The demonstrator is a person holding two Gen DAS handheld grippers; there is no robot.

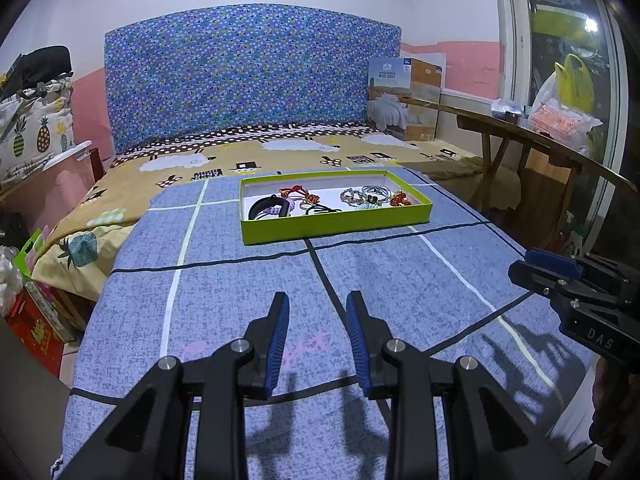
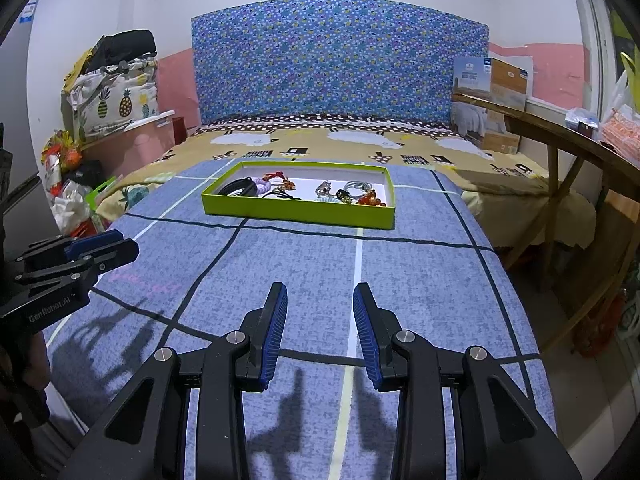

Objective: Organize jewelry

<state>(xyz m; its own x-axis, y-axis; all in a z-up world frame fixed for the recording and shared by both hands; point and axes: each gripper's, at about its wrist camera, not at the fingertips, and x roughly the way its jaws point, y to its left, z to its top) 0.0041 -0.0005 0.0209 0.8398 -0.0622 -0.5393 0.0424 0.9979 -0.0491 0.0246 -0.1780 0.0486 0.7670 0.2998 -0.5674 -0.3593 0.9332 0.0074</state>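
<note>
Your left gripper (image 1: 318, 316) and right gripper (image 2: 320, 308) both hover over the blue checked blanket (image 2: 420, 280) with fingers apart, holding nothing. The green tray (image 1: 336, 222) of jewelry (image 1: 376, 197) sits near the blanket's far edge, well apart from both.

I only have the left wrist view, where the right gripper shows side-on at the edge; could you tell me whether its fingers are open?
Observer: Yes, the right gripper is open, with nothing between its fingers.
Operator: Thank you. What does it point towards?
Observer: The right half of the green tray, roughly towards the amber beads.
Operator: And how does mine look from outside?
Observer: The left gripper hovers above the blue blanket, its shadow beneath.
</note>
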